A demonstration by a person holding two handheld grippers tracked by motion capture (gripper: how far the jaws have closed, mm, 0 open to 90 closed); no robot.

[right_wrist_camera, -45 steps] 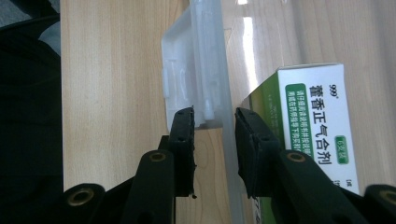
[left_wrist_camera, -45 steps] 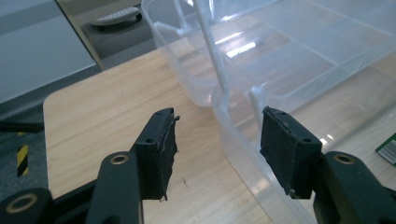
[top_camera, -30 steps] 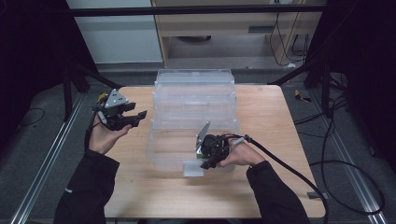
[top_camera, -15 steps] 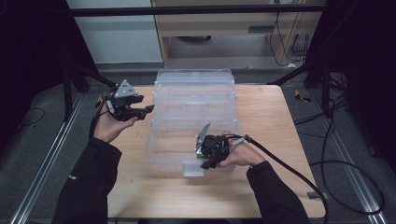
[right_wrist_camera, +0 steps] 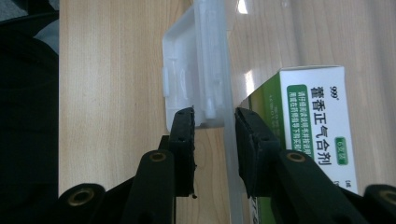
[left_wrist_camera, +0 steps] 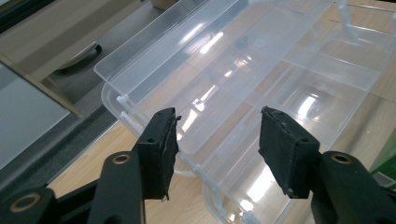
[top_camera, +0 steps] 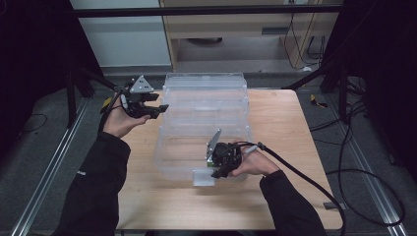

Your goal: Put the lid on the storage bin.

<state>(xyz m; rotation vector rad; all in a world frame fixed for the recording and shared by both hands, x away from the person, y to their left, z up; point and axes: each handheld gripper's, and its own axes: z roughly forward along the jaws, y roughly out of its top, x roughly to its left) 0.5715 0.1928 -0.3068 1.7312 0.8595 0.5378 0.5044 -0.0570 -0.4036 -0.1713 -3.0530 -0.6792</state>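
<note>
Black right gripper (right_wrist_camera: 214,122) jaws pinched the latch tab (right_wrist_camera: 196,70) at the near wall of the clear plastic box (top_camera: 204,123). Left gripper (left_wrist_camera: 217,140), empty, jaws just narrowing a bit, hung over the box's far-left corner. Box sat mid pale wood table (top_camera: 295,128), w/ ribbed compartments & a green-white carton (right_wrist_camera: 317,126) inside; grey floor, cables beyond.
</note>
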